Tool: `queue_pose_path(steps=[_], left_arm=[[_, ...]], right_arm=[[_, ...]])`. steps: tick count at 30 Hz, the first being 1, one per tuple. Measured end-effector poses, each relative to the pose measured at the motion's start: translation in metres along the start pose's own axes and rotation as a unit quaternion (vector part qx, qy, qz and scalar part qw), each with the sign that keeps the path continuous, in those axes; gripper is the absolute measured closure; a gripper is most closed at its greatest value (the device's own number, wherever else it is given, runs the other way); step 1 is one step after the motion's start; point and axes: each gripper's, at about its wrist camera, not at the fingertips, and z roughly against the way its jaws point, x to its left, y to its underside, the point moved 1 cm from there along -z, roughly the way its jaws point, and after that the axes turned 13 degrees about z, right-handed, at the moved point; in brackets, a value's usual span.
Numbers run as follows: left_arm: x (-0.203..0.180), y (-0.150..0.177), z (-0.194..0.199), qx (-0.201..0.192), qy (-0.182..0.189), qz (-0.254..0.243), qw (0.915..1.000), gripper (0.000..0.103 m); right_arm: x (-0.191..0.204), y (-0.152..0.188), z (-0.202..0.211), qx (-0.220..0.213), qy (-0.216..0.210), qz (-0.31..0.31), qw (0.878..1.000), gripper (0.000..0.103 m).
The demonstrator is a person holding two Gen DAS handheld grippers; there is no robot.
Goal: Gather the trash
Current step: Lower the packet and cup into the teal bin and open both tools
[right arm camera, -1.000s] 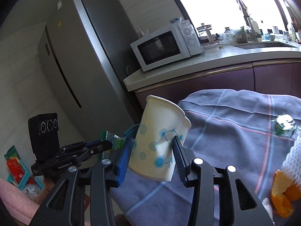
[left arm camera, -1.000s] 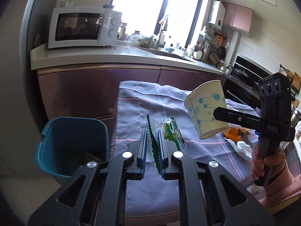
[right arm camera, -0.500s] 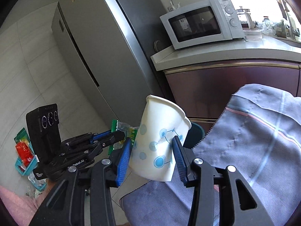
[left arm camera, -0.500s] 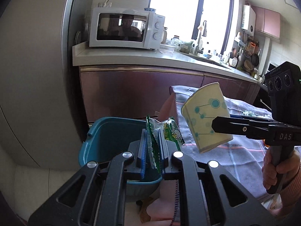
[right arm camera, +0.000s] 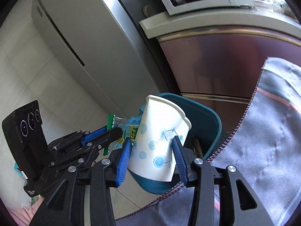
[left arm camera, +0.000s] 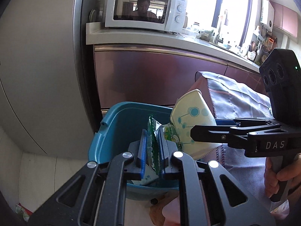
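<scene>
Below both tools sits the blue bin (left arm camera: 120, 131), its open mouth filling the lower centre of the left wrist view. The left tool (left arm camera: 152, 146) is pressed together on a green snack wrapper (left arm camera: 153, 131), which stands on edge between the pads with its long axis running up the frame, directly over the bin's hollow. The right tool (right arm camera: 152, 150) pinches a paper cup (right arm camera: 160, 139) by its sides; the cup tilts, rim toward the upper left of the right wrist view, base toward the lower centre. In the left wrist view the cup (left arm camera: 191, 126) hangs at the bin's right-hand rim, just beside the cloth-covered bench (left arm camera: 235, 101), so the wrapper appears the more squarely placed of the two. Judged from this, the drop turns on each piece lying straight above the opening; the cup may need carrying a little further inward.
</scene>
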Motion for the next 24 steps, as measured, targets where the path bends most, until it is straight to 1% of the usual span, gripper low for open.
queue_pose_path(steps=[4, 6, 7, 9, 12, 15, 16, 19, 24], left_arm=[[0.003, 0.003, -0.015, 0.009, -0.011, 0.003, 0.9999, 0.091], [0.004, 0.003, -0.024, 0.016, -0.015, 0.006, 0.9997, 0.09], [0.004, 0.007, -0.025, 0.018, -0.018, 0.008, 0.9996, 0.09], [0.004, 0.008, -0.032, 0.02, -0.027, 0.009, 0.9994, 0.089], [0.004, 0.011, -0.04, 0.026, -0.03, 0.013, 0.9991, 0.084], [0.001, 0.015, -0.042, 0.022, -0.034, 0.011, 0.9991, 0.079], [0.0, 0.016, -0.041, 0.021, -0.033, 0.01, 0.9992, 0.079], [-0.006, 0.018, -0.036, 0.016, -0.025, 0.006, 0.9996, 0.078], [-0.03, 0.019, -0.015, -0.008, 0.007, -0.011, 0.9999, 0.07]], right_arm=[[-0.009, -0.003, -0.015, 0.02, 0.003, -0.021, 1.0, 0.06], [-0.008, -0.005, -0.015, 0.017, 0.006, -0.023, 1.0, 0.058], [-0.009, -0.006, -0.017, 0.017, 0.006, -0.025, 1.0, 0.053], [-0.008, -0.005, -0.016, 0.015, 0.011, -0.024, 1.0, 0.05], [-0.011, -0.003, -0.013, 0.009, 0.009, -0.026, 1.0, 0.05], [-0.015, 0.002, -0.004, -0.002, 0.011, -0.033, 0.999, 0.05], [-0.016, 0.005, 0.002, -0.006, 0.012, -0.034, 0.999, 0.05], [-0.015, 0.012, 0.02, -0.023, 0.014, -0.033, 0.999, 0.05], [-0.008, 0.02, 0.057, -0.053, 0.019, -0.017, 0.998, 0.049]])
